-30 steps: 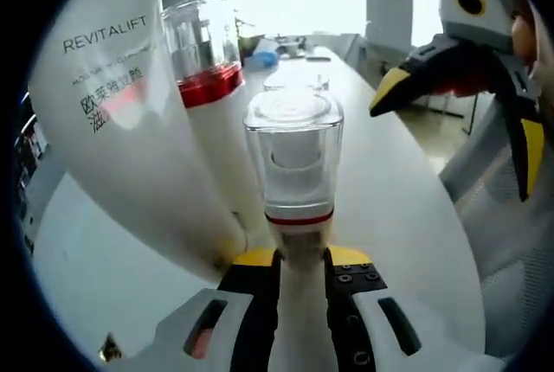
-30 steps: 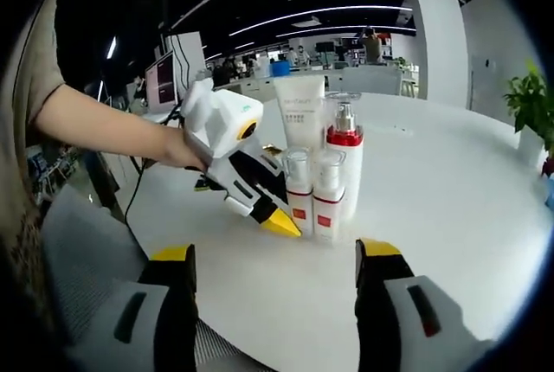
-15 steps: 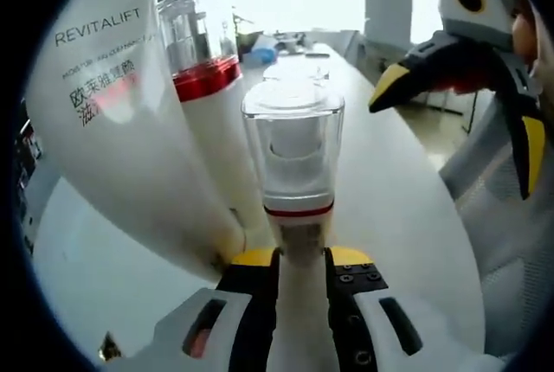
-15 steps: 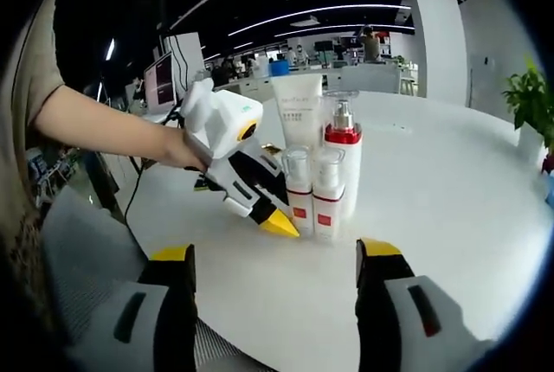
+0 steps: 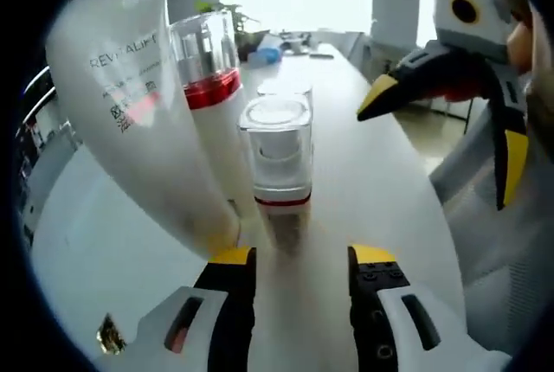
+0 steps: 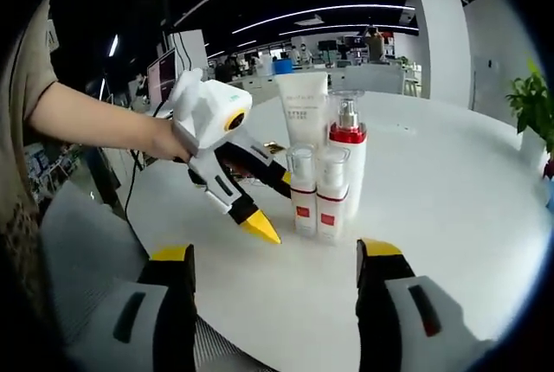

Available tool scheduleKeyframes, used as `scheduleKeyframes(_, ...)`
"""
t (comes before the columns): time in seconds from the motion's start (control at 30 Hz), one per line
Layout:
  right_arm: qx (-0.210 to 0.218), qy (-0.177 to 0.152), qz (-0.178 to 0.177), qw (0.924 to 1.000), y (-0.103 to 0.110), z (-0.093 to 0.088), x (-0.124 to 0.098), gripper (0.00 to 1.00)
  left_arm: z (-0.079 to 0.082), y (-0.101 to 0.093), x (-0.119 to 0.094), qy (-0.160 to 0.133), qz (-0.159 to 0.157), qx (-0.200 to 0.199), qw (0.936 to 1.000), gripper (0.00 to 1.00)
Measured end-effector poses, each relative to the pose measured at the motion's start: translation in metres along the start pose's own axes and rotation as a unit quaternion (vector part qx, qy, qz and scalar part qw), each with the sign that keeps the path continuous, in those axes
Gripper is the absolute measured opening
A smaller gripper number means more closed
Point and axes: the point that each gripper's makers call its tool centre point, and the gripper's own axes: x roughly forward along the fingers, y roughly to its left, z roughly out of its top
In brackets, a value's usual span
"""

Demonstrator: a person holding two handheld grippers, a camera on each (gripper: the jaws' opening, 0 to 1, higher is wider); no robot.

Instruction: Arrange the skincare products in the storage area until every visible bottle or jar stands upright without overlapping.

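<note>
In the left gripper view, the left gripper [image 5: 294, 259] has its jaws parted, empty, just short of a small clear-capped white bottle with a red band [image 5: 279, 164] standing on the white bench [image 5: 381, 173]. Behind it stand a second small bottle [image 5: 286, 88], a tall red-collared pump bottle [image 5: 212, 104] and a white upright tube [image 5: 138, 104], close together. The right gripper [image 6: 275, 255] is open, empty, well apart.
</note>
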Motion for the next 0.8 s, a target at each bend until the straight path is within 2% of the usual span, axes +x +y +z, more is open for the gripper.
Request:
scheduleKeyframes(0.13, -0.005, 0.002, 0.004, 1.0, 0.002, 0.0, 0.0, 0.76, -0.003, -0.005, -0.009, 0.002, 0.006, -0.007, 1.0, 0.45)
scheduleKeyframes(0.23, -0.011, 0.004, 0.008, 0.9999, 0.004, -0.001, 0.001, 0.76, -0.005, -0.008, -0.018, -0.002, 0.016, -0.029, 0.9995, 0.51)
scheduleKeyframes(0.47, -0.015, 0.004, 0.015, 0.9998, 0.007, 0.0, 0.001, 0.76, -0.013, -0.018, -0.036, -0.007, 0.035, -0.063, 0.9974, 0.7)
scheduleKeyframes(0.57, -0.011, 0.001, 0.015, 0.9998, 0.007, 0.001, 0.0, 0.76, -0.016, -0.025, -0.042, -0.008, 0.04, -0.077, 0.9962, 0.75)
scheduleKeyframes(0.8, -0.003, -0.006, 0.016, 0.9999, 0.008, 0.004, -0.003, 0.76, -0.026, -0.037, -0.06, -0.018, 0.062, -0.134, 0.9889, 0.86)
